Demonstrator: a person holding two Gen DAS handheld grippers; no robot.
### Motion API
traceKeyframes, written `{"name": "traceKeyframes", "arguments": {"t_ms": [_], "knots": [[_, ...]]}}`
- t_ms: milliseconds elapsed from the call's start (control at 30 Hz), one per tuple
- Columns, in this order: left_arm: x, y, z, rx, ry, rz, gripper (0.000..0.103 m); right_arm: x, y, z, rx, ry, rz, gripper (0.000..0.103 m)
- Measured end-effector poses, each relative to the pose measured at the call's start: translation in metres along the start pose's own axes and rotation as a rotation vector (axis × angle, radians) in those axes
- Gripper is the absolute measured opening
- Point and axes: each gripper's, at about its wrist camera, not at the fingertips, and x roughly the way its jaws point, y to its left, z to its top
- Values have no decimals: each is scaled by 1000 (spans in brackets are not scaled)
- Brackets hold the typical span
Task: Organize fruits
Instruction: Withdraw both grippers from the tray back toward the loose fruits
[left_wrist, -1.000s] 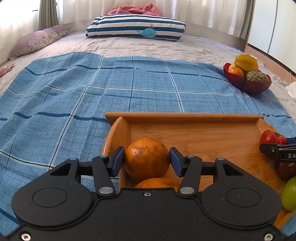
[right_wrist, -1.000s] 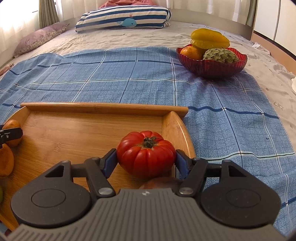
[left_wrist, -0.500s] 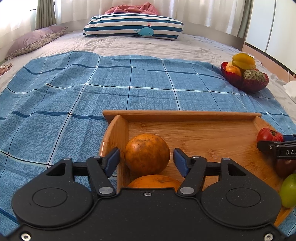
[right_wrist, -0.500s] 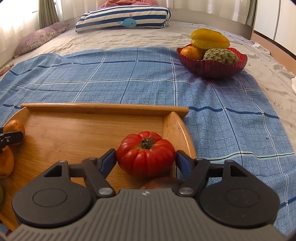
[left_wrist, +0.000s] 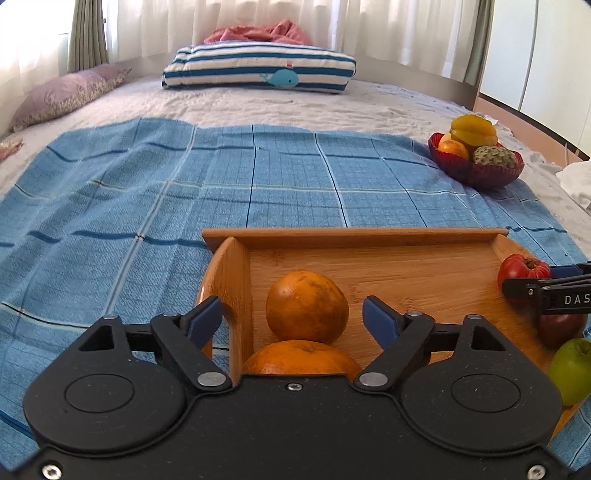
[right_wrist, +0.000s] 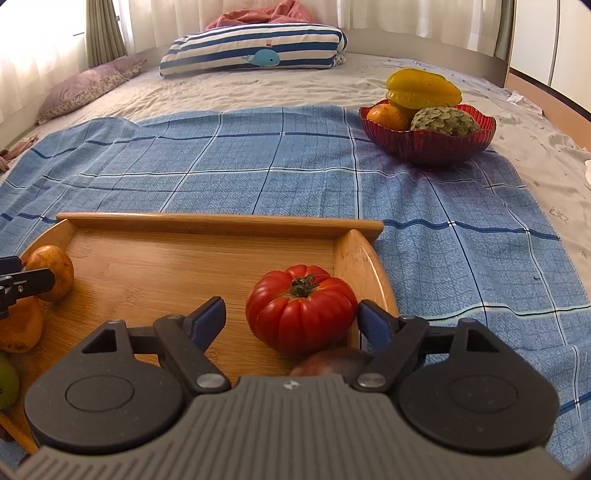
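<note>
Left hand-held gripper (left_wrist: 291, 317) wide, jaws just opened – orange (left_wrist: 307, 306) released between them, at wooden tray (left_wrist: 354, 236) left wall. Right hand-held gripper (right_wrist: 291, 319) likewise just opened – tomato (right_wrist: 301, 310) free, against right wall. Red bowl (right_wrist: 424, 142) far right, nearer right hand.

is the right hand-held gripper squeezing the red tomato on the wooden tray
No, the right hand-held gripper stands open, its pads clear of the tomato between them.

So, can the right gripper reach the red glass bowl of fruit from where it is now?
Probably yes. The right gripper is open, its jaws having just opened off the ribbed red tomato on the wooden tray. Between tray and red glass bowl lies only flat blue checked cloth.
</note>
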Motion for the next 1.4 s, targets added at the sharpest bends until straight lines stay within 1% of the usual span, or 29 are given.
{"name": "traceKeyframes", "arguments": {"t_ms": [100,300,400,600,867,1067,1233,1400], "knots": [[-6,-1,0,13,-19,6,84,-4,-2,-1,11,-10,9,88],[-19,2,-2,2,-39,-3,85,-16,-3,-4,17,-38,25,88],[-27,1,-5,8,-61,1,88,-24,0,-6,6,-66,24,89],[-50,-2,-14,15,-113,-4,89,-44,4,-15,5,-124,35,90],[-88,-11,-35,20,-186,-34,92,-76,15,-37,0,-242,52,96],[-114,-18,-55,16,-225,-50,93,-97,21,-55,2,-318,72,100],[-128,-20,-69,-14,-232,-74,94,-113,31,-73,-20,-374,70,103],[-137,-21,-83,-36,-237,-78,95,-125,41,-95,-52,-418,58,103]]}}
